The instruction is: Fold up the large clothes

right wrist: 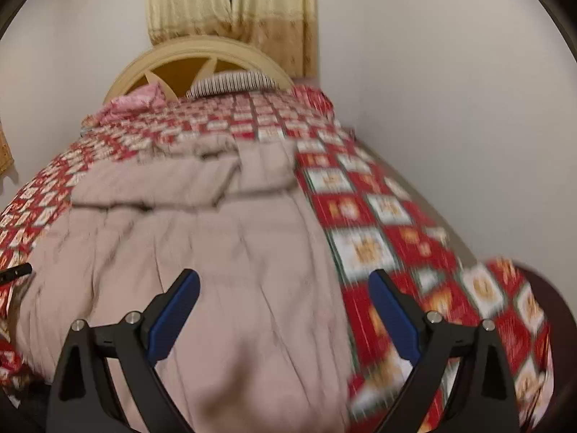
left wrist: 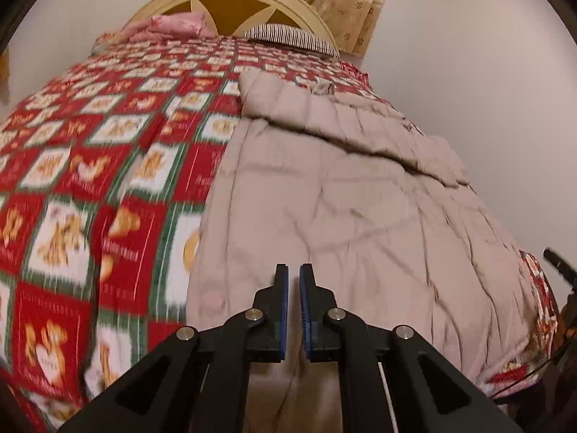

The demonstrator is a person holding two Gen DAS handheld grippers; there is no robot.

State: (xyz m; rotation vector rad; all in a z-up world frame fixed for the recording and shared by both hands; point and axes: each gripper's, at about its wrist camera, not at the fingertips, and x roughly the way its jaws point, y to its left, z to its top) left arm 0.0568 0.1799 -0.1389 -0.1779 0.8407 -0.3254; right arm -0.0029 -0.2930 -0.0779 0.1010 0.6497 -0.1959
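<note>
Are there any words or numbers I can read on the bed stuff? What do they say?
No text can be read here.
Red, white and green checked bedspread: small lettering in the squares, too blurred to read.
Beige padded garment: no words visible.
Striped pillow: none.

So I'm looking at a big beige padded garment (left wrist: 360, 216), pretty wrinkly, spread flat along the bed (left wrist: 90, 180), its far end folded back over itself.
</note>
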